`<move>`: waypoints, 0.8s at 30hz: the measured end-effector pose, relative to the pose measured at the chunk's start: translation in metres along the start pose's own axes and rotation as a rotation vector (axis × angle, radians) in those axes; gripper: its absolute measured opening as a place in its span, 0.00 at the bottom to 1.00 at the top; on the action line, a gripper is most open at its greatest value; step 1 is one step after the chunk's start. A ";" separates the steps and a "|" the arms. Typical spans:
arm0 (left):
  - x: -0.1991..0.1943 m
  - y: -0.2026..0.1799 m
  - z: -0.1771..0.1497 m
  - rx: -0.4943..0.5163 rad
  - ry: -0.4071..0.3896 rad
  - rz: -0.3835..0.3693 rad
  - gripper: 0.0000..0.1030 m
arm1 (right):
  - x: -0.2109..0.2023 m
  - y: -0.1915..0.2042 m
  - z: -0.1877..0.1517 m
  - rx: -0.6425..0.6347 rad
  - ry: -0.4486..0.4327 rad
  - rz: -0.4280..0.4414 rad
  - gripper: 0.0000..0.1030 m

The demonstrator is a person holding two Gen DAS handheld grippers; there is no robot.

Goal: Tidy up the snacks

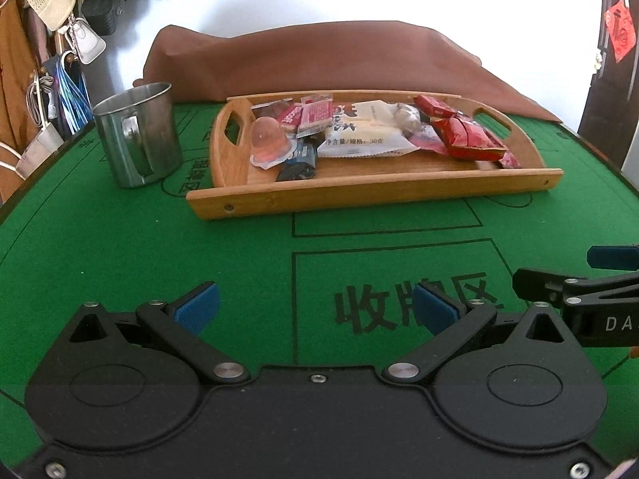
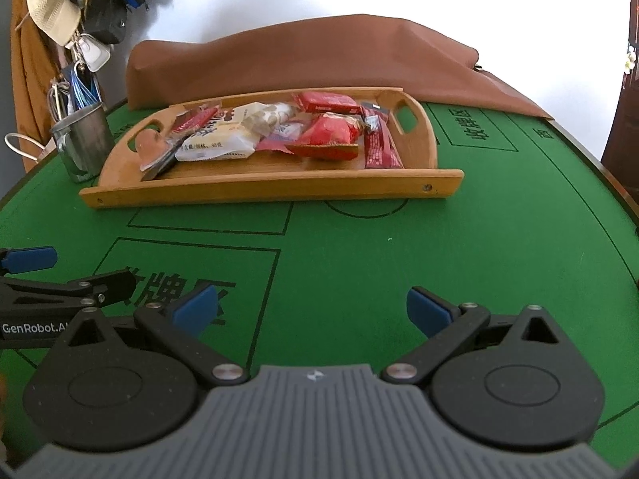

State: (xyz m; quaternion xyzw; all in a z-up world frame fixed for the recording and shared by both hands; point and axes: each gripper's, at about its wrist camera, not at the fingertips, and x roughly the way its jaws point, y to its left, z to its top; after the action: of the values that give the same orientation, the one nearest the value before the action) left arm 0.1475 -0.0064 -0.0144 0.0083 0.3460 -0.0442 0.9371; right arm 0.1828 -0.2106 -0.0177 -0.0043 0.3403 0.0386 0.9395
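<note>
A wooden tray (image 1: pixel 359 191) (image 2: pixel 259 191) lies on the far half of the green table. It holds several wrapped snacks: a pink jelly cup (image 1: pixel 268 140), a white packet (image 1: pixel 361 131) (image 2: pixel 223 141), red packets (image 1: pixel 467 135) (image 2: pixel 325 135), a dark wrapper (image 1: pixel 299 159) and a dark red bar (image 2: pixel 379 147). My left gripper (image 1: pixel 315 307) hovers open over the near table, nothing between its blue pads. My right gripper (image 2: pixel 311 307) is also open and empty, well short of the tray. Each gripper shows at the edge of the other's view.
A steel mug (image 1: pixel 137 133) (image 2: pixel 82 145) stands left of the tray. A brown cloth-covered bulk (image 1: pixel 339 60) (image 2: pixel 311 56) sits behind it. Bags, a hat and cables hang at the far left (image 1: pixel 52 40). The green felt (image 2: pixel 479 239) has printed boxes and characters.
</note>
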 end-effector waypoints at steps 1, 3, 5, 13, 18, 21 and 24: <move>0.001 0.000 0.000 0.000 0.001 0.002 1.00 | 0.001 0.000 0.000 0.001 0.002 -0.001 1.00; 0.002 -0.001 0.000 0.000 0.002 0.004 1.00 | 0.003 0.000 0.000 0.004 0.007 -0.003 1.00; 0.003 -0.001 0.000 0.000 0.004 0.004 1.00 | 0.005 0.000 0.000 0.005 0.009 -0.002 1.00; 0.009 -0.002 0.000 0.006 0.013 0.016 1.00 | 0.011 -0.001 0.000 0.009 0.012 -0.015 1.00; 0.013 -0.002 0.000 -0.003 0.032 0.014 1.00 | 0.013 0.001 0.000 -0.006 0.020 -0.024 1.00; 0.015 -0.001 0.000 -0.010 0.051 0.013 1.00 | 0.014 0.004 -0.001 -0.019 0.026 -0.036 1.00; 0.015 -0.001 0.000 -0.017 0.053 0.013 1.00 | 0.015 0.008 -0.001 -0.039 0.034 -0.053 1.00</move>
State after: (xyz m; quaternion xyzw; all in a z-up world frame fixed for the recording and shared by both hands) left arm 0.1591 -0.0083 -0.0244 0.0039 0.3713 -0.0347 0.9279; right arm 0.1929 -0.2017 -0.0277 -0.0321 0.3553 0.0204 0.9340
